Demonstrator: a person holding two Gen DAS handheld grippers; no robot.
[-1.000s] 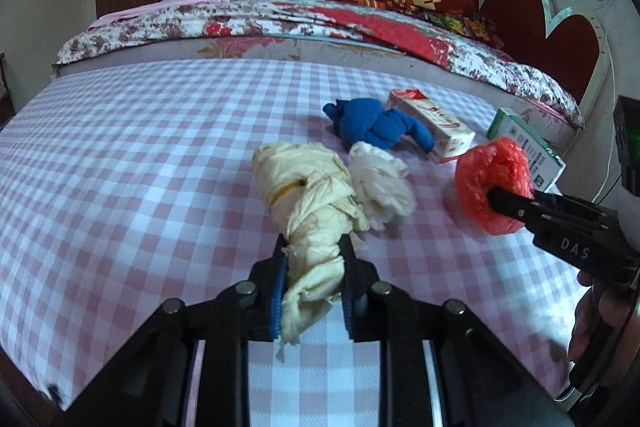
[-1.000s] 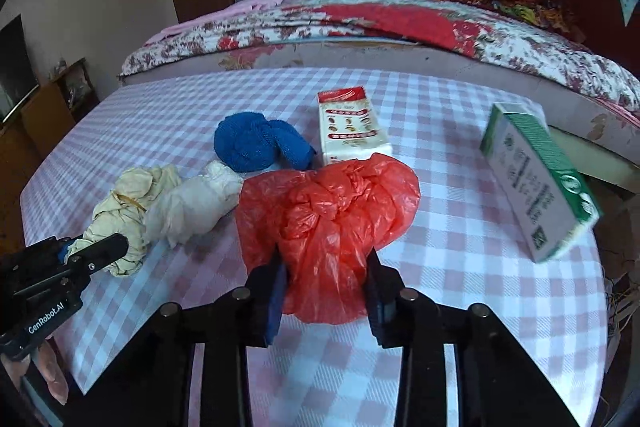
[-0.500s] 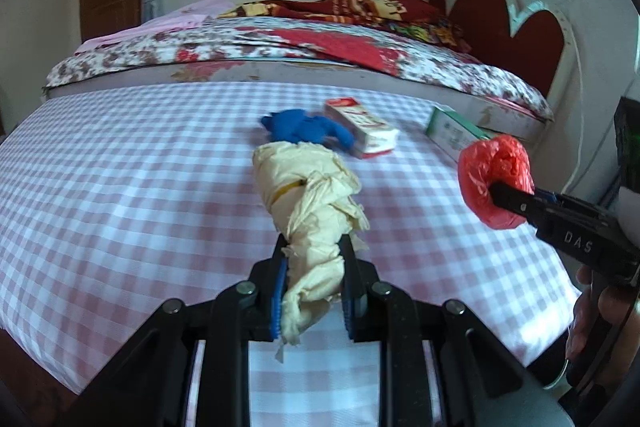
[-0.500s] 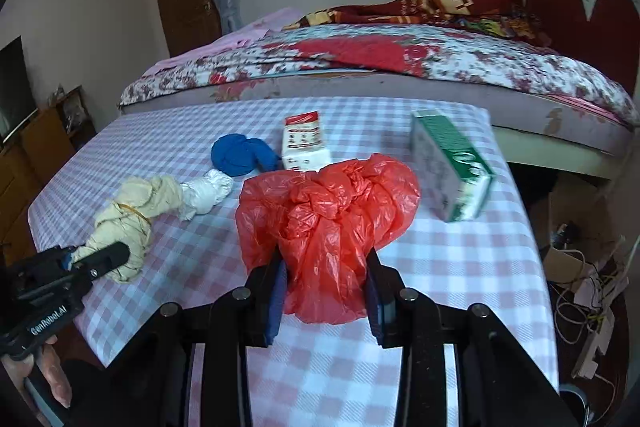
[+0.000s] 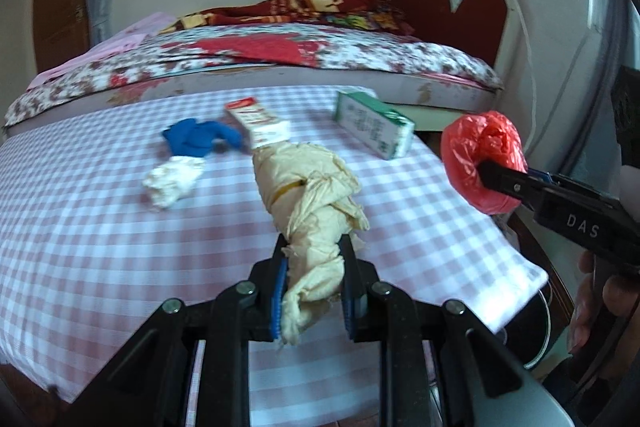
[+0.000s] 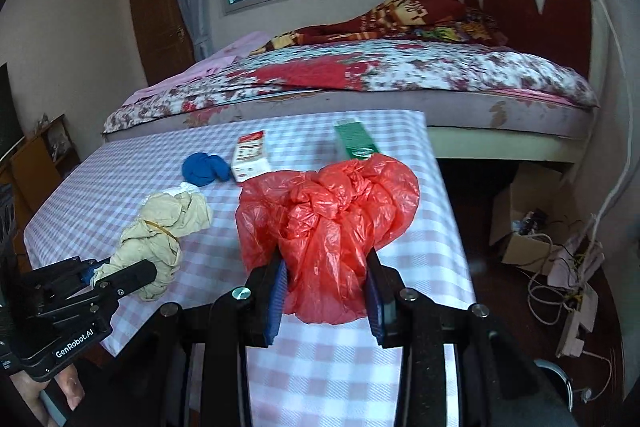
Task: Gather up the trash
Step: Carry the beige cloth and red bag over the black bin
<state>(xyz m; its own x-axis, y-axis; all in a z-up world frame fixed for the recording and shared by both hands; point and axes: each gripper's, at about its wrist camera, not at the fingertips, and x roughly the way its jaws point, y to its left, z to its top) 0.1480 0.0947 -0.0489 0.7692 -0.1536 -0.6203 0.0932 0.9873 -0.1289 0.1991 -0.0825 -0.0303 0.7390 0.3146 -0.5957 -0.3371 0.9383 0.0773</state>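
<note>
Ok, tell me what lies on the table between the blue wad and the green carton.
A red-and-white box lies between the blue wad and the green carton, clearest in the right wrist view.

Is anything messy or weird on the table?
Yes. A white wad and a blue wad lie crumpled on the checked cloth. A red-and-white box and a green box lie tipped over. Each gripper already holds a scrunched bag.

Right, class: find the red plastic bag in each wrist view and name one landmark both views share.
Left wrist view: red plastic bag at right edge, clamped in the right tool.
Right wrist view: lower centre, between the tool's own fingers.
Shared landmark: green carton.
</note>
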